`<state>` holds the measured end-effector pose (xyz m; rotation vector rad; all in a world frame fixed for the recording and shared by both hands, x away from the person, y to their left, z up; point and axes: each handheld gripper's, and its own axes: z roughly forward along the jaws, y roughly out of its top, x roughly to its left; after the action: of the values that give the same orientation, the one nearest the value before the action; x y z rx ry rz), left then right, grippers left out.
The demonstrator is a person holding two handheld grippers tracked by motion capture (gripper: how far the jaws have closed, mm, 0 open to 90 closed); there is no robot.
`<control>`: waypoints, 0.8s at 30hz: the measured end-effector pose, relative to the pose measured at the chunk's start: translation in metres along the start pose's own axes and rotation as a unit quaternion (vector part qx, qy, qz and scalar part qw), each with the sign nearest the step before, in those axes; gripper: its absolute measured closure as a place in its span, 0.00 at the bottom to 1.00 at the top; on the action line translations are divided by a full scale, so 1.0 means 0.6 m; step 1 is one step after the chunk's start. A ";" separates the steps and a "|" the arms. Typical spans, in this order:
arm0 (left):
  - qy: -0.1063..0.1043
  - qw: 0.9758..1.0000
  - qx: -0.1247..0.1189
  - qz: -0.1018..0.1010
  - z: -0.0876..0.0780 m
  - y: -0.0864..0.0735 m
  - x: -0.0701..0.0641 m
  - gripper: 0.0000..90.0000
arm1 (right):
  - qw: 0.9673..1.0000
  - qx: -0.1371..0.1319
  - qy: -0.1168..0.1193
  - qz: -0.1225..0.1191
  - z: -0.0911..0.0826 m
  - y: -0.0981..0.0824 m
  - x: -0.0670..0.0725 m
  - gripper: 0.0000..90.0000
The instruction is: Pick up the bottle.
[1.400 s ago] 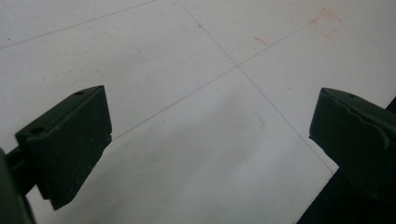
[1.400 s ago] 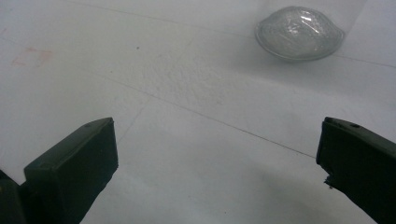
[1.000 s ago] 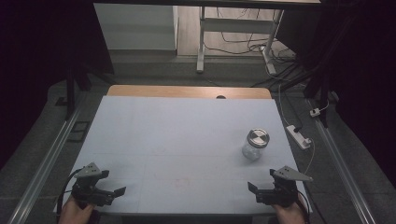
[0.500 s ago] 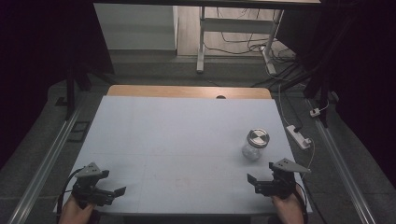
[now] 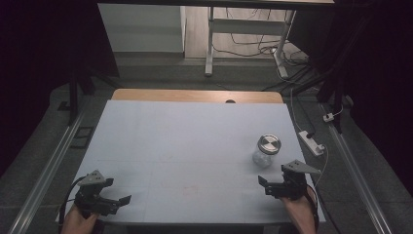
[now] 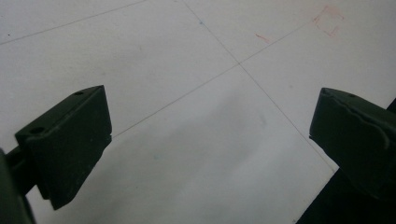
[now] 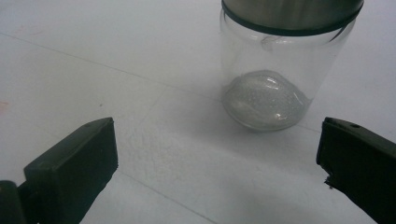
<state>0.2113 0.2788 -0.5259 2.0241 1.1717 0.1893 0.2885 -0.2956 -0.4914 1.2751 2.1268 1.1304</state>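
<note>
The right tongs (image 5: pixel 273 187), jaws spread, have edged forward toward the clear, steel-lidded glass jar (image 5: pixel 266 150). The left tongs (image 5: pixel 111 202) wait released on the white worktop (image 5: pixel 185 146); a grasp looks imminent.

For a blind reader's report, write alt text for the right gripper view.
A clear glass jar with a metal lid stands upright on the white table, just ahead of the right gripper, right of centre. The gripper's two black jaws are wide apart and hold nothing.
</note>
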 end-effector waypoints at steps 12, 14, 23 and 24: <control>-0.003 1.000 0.003 -0.003 0.001 0.001 0.001 0.00 | 1.000 0.005 -0.025 -0.008 0.033 0.016 -0.020 0.00; -0.002 1.000 0.003 -0.003 0.001 0.001 0.001 0.00 | 0.999 0.007 -0.034 -0.010 0.039 0.019 -0.024 0.00; -0.005 1.000 0.004 -0.006 0.001 0.001 0.002 0.00 | 0.999 0.001 -0.034 -0.014 0.062 0.030 -0.036 0.00; -0.006 1.000 0.004 -0.006 0.001 0.001 0.003 0.00 | 0.999 0.001 -0.035 -0.014 0.066 0.032 -0.036 0.00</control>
<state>0.2130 0.2796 -0.5267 2.0215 1.1794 0.1666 0.3364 -0.2926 -0.5001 1.2634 2.0876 1.0570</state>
